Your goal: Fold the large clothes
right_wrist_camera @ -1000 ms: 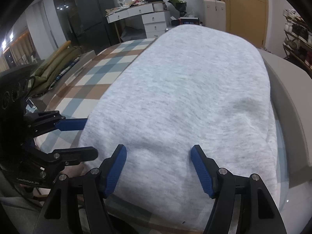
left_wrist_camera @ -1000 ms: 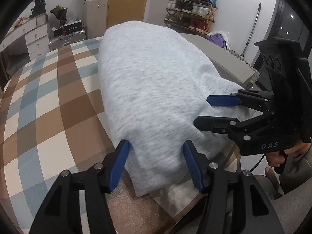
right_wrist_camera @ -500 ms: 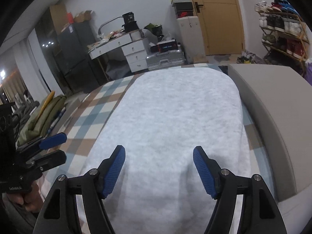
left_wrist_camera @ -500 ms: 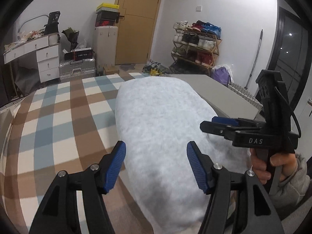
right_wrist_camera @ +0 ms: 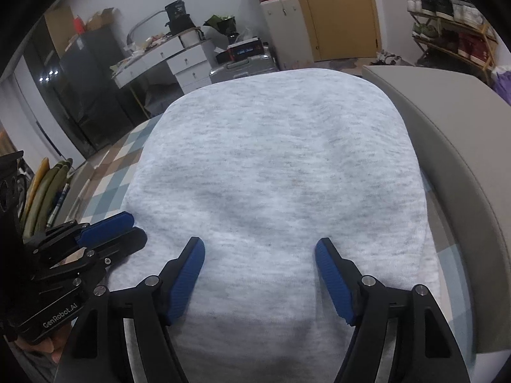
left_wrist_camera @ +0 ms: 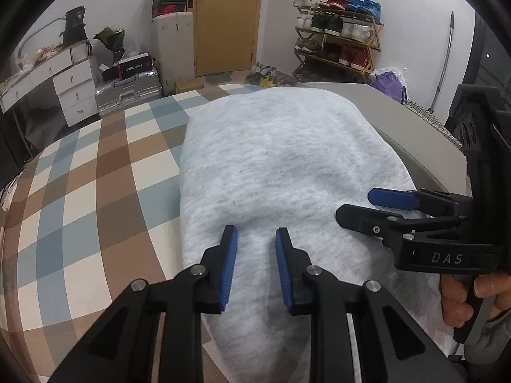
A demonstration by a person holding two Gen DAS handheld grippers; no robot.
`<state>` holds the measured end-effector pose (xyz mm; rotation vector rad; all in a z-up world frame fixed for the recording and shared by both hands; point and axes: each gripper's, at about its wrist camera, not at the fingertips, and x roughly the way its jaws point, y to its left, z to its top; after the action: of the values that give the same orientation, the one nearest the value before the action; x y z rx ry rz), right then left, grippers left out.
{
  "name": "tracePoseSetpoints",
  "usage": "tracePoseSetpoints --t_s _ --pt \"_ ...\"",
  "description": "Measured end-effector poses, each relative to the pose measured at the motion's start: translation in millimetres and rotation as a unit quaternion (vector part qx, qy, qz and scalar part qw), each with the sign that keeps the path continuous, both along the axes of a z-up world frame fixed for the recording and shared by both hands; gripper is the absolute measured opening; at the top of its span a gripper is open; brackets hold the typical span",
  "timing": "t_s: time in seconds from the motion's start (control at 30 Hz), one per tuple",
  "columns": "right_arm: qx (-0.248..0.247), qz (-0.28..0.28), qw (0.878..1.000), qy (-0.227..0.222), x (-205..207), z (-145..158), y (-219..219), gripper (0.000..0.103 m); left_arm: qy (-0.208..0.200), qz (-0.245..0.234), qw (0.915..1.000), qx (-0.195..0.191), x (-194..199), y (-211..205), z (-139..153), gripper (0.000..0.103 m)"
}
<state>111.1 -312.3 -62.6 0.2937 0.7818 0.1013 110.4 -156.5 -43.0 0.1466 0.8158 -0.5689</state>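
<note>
The checked bed cover point(left_wrist_camera: 95, 191) carries the folded grey garment point(left_wrist_camera: 287, 166), lying from 6 toward 12 o'clock. The right gripper point(right_wrist_camera: 259, 274) hangs released above its near edge; the left gripper point(left_wrist_camera: 255, 265) has just been narrowing, nothing clenched. Best to pinch both near corners evenly before folding on

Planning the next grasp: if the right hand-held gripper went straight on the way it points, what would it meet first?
Most likely the grey garment lying on the checked bed cover. The right hand-held gripper points down at it with open jaws; the depth is hard to judge.
</note>
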Motion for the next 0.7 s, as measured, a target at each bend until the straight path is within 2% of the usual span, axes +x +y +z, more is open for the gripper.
tracePoseSetpoints --t_s 0.1,0.2,0.27,0.37,0.5,0.7 --pt "-0.024 -0.013 0.999 -0.037 2 17 10 0.071 0.012 0.000 0.9998 -0.018 2 7 7 0.018" --pt "-0.028 -0.018 0.999 -0.015 22 8 13 0.074 0.004 0.000 0.9989 -0.046 8 14 25 0.019" --pt "-0.030 -0.018 0.999 -0.011 26 5 12 0.074 -0.010 0.004 0.9986 -0.051 13 15 37 0.019" --pt "-0.032 -0.018 0.999 -0.014 26 5 13 0.074 -0.005 0.011 0.9983 -0.057 32 14 41 0.019" --pt "-0.030 -0.017 0.999 -0.015 24 6 12 0.074 0.026 0.011 0.9987 -0.044 54 -6 26 0.019" --pt "-0.035 -0.018 0.999 -0.012 26 5 13 0.074 0.026 0.021 0.9994 -0.004 56 -18 13 0.019"
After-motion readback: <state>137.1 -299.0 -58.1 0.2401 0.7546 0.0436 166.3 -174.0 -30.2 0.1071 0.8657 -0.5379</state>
